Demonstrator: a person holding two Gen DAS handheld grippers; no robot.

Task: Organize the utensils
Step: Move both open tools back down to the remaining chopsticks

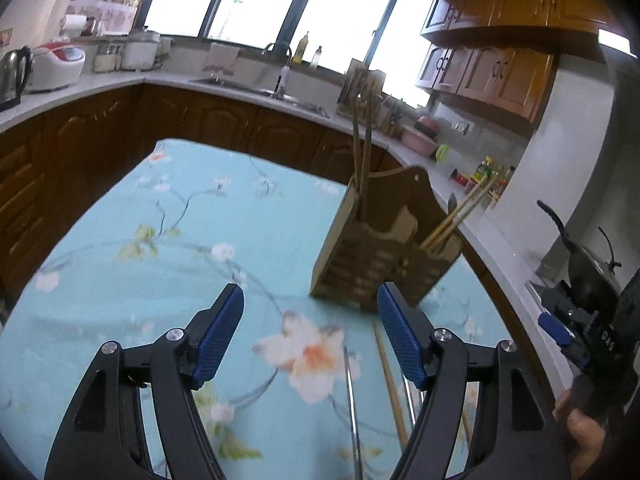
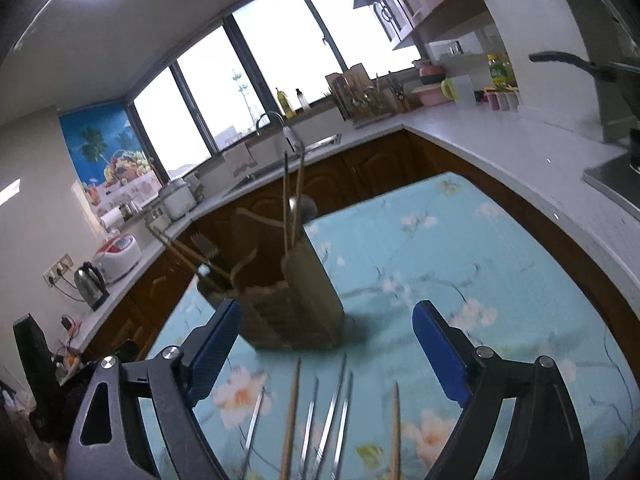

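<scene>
Kitchen, floral tablecloth (image 1: pixel 120 280). Wooden utensil holder (image 1: pixel 380 256) upright mid-table. Left gripper (image 1: pixel 310 320) and right gripper (image 2: pixel 326 340): spread, empty. Metal chopsticks (image 2: pixel 332 408) clearest in right view; a hand (image 1: pixel 580 428) only in left.

Left gripper (image 1: pixel 310 320): black angular linkage arms, silver round pivot screws, blue ribbed pads (image 1: pixel 218 332) at 11 and 1 o'clock. Right gripper (image 2: pixel 326 344): same black frame, blue pads, silver screws; white lettering on its body.
</scene>
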